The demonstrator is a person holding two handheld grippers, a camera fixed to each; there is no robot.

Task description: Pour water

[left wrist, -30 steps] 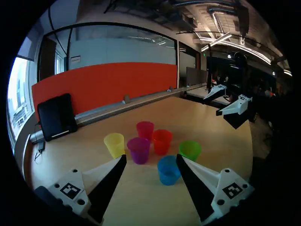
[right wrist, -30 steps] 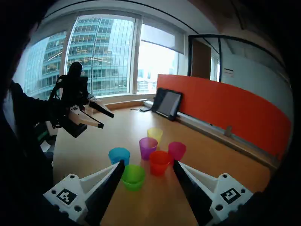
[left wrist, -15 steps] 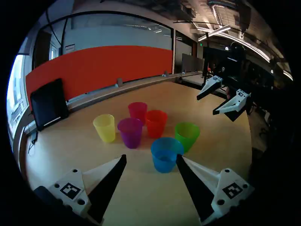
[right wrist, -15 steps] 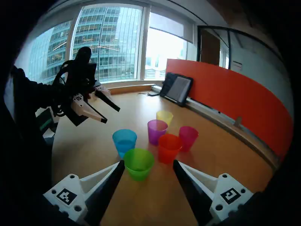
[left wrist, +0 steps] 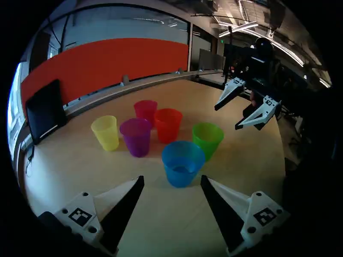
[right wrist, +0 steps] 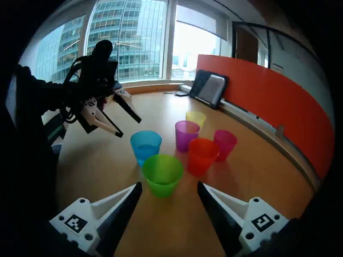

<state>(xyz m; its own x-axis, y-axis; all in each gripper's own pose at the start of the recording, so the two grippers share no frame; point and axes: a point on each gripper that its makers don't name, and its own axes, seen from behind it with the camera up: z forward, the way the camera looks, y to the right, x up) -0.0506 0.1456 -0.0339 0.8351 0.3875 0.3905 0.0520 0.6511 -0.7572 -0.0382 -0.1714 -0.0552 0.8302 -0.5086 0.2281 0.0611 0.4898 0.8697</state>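
Six plastic cups stand upright in a loose cluster on the wood counter [left wrist: 64, 171]; positions are logged against the blue cup [left wrist: 183, 165]. In the left gripper view the blue cup is nearest, directly ahead of the left gripper [left wrist: 171, 177] and in line with the gap between its fingers, but not yet between them. The jaws are spread wide and grasp nothing. The green cup [left wrist: 208, 139] is just beside the blue cup, behind it and to the right. The red cup [left wrist: 168, 124] is behind the blue cup and the purple cup [left wrist: 136, 137] is behind it to the left. The yellow cup [left wrist: 105, 132] is further left past the purple one, and the pink cup [left wrist: 145, 111] is farthest back. The blue cup seems to hold some liquid low inside; I cannot tell the level. The contents of the other cups cannot be read. The right gripper [left wrist: 226, 118] hangs in the air beyond the green cup, to the right of the blue cup and clear of all the cups. Its jaws are released and empty. In the right gripper view the green cup is closest to that gripper's fingertips, with the blue cup just behind it to the left. The left gripper is above the counter to the left of the blue cup, held by a person in a dark sleeve [right wrist: 34, 103]. A black tablet [left wrist: 43, 111] leans well beyond the yellow cup, below an orange partition [left wrist: 107, 60].
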